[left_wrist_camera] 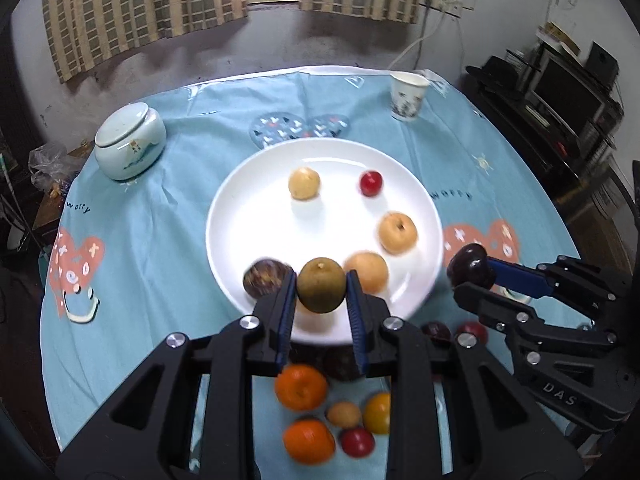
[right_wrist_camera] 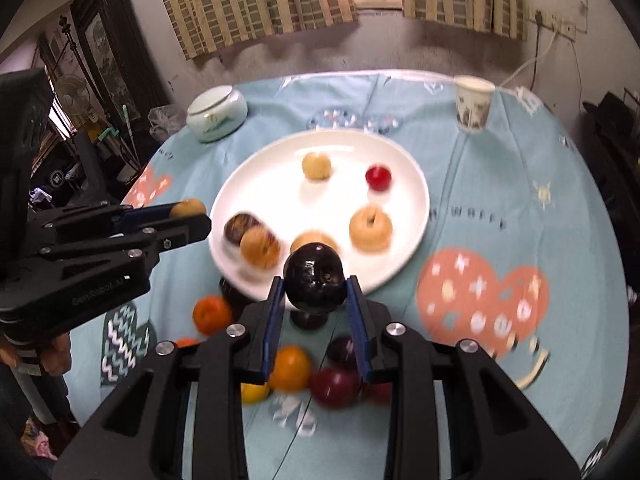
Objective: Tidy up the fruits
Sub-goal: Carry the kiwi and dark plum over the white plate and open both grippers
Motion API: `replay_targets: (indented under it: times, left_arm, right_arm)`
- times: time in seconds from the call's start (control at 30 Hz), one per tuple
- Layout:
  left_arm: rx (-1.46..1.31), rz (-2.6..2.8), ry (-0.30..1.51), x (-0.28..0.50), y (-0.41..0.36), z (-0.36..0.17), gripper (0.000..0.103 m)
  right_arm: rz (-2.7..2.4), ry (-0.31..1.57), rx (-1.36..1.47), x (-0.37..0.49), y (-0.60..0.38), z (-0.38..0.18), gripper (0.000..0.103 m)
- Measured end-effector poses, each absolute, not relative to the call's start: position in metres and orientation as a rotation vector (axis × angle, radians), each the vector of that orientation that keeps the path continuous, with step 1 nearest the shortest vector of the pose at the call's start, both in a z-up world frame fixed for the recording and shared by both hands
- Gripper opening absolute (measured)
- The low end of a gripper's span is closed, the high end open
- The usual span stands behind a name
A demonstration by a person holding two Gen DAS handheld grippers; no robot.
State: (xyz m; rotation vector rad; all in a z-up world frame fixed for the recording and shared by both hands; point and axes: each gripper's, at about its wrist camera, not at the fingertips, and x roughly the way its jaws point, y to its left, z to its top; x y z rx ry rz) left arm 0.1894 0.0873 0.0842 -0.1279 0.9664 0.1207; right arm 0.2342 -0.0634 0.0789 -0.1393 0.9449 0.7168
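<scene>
Left wrist view: blue heart-print tablecloth beneath checked curtains

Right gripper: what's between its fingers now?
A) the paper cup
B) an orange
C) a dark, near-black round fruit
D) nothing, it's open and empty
C: the right gripper is closed on a dark glossy fruit, held over the near edge of the white plate; the left wrist view shows the same fruit at its fingertips.
</scene>
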Motion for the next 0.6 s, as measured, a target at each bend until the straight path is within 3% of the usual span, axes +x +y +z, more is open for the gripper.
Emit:
replay_targets:
  times: [0.4,0.6]
  left_arm:
    - [-0.167,0.178,1.053,0.249,0.115,0.044,0.025]
    - [-0.173,0.181,1.072,0.255,0.117,0.033,0.045]
  right_arm:
    - [0.707,1.033,-0.204,0.296,-0.014,0.041,0.032]
    - [0.694,1.073,-0.207,0.306,-0.012,0.028,0.032]
